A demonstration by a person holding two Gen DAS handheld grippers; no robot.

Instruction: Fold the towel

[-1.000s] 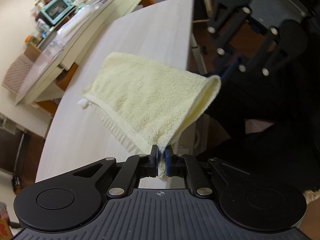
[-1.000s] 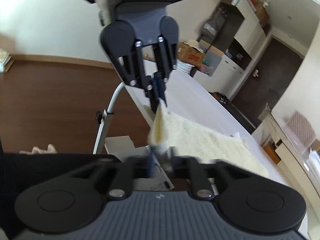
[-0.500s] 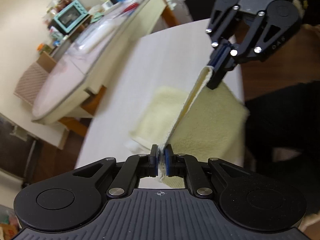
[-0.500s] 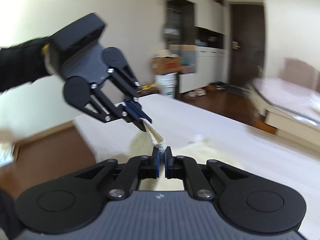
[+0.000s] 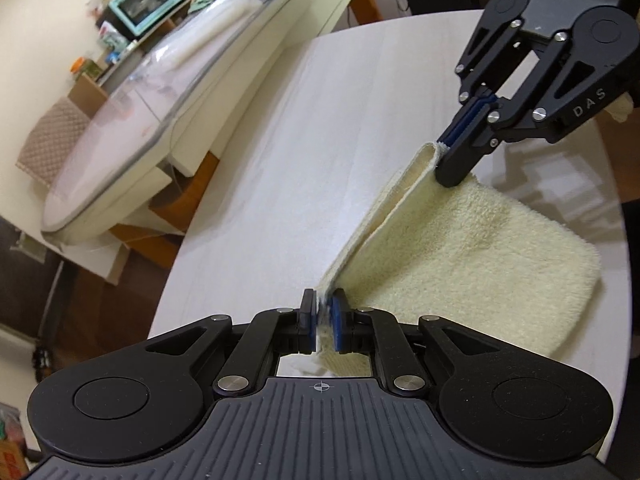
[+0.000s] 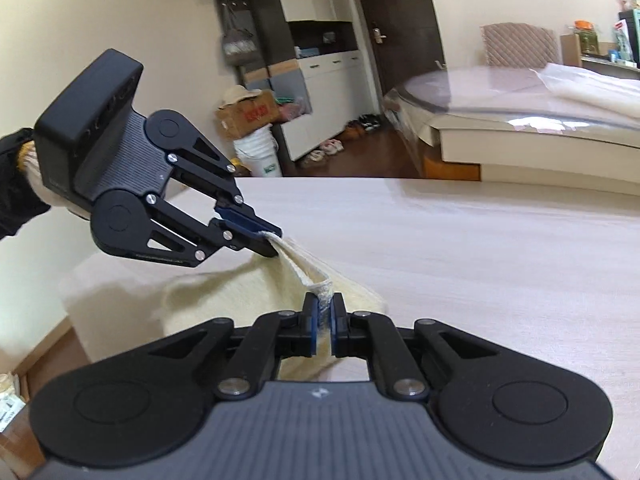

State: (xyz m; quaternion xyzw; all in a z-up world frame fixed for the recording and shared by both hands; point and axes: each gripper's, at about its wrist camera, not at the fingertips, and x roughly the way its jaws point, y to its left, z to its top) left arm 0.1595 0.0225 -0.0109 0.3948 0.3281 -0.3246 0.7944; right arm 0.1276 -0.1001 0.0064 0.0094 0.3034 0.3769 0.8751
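A pale yellow terry towel (image 5: 472,248) lies folded over on the white table (image 5: 280,184). My left gripper (image 5: 323,312) is shut on one corner of its raised edge, low over the table. My right gripper (image 5: 448,156) is shut on the other corner of that same edge, farther along. In the right wrist view my right gripper (image 6: 324,316) pinches the towel (image 6: 224,300), and the left gripper (image 6: 268,244) holds the opposite corner. The edge between them stands stretched above the lower layer.
A glass-topped low table (image 5: 132,120) stands left of the white table. A teal toaster oven (image 5: 146,0) sits on a far counter. Cabinets, a cardboard box (image 6: 248,114) and a white bucket (image 6: 258,154) stand across the room.
Both grippers have carried the held towel edge across and down toward the table. The towel now lies doubled on itself, and the held edge is lower than before.
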